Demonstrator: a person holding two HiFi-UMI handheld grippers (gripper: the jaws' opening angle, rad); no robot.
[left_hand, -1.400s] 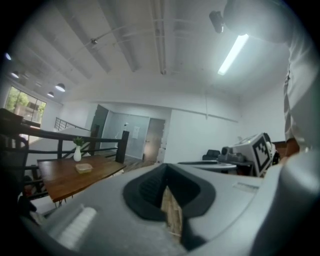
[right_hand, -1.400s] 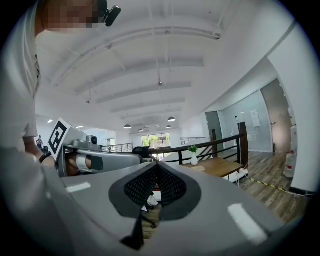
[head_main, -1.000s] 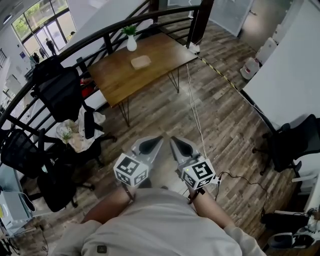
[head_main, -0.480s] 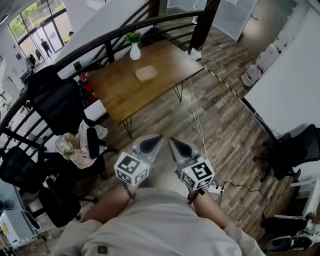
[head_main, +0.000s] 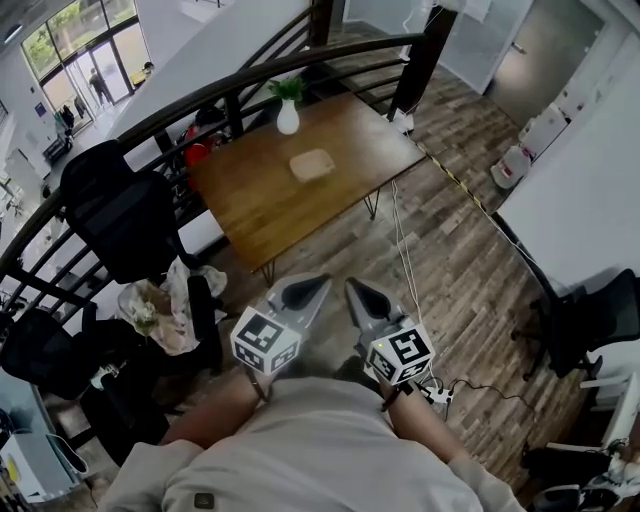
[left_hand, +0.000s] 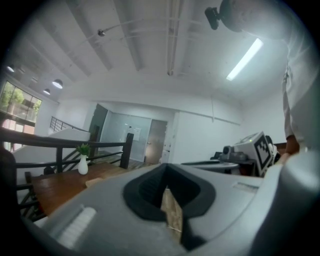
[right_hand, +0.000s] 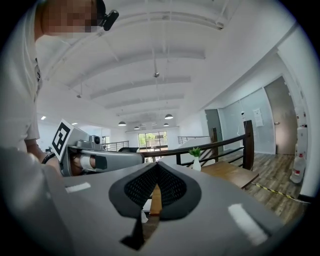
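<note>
Head view puts our left gripper (head_main: 305, 290) and right gripper (head_main: 362, 297) side by side at the lower centre of the frame. They are close but not touching, held in the air just ahead of our shirt (head_main: 300, 450). In the left gripper view the jaws are pressed together at the tips with nothing between them. The right gripper view shows the same, jaws meeting and empty. The nearest thing ahead of the tips is a wooden table (head_main: 250, 200), well apart at the upper centre. It bears a white vase (head_main: 288, 118) with a plant and what looks like a shallow tan tray (head_main: 312, 165), too small to be sure. A dark railing (head_main: 190, 100) curves behind the table, and a black office chair (head_main: 115, 215) stands at the left on the plank floor (head_main: 460, 250).
</note>
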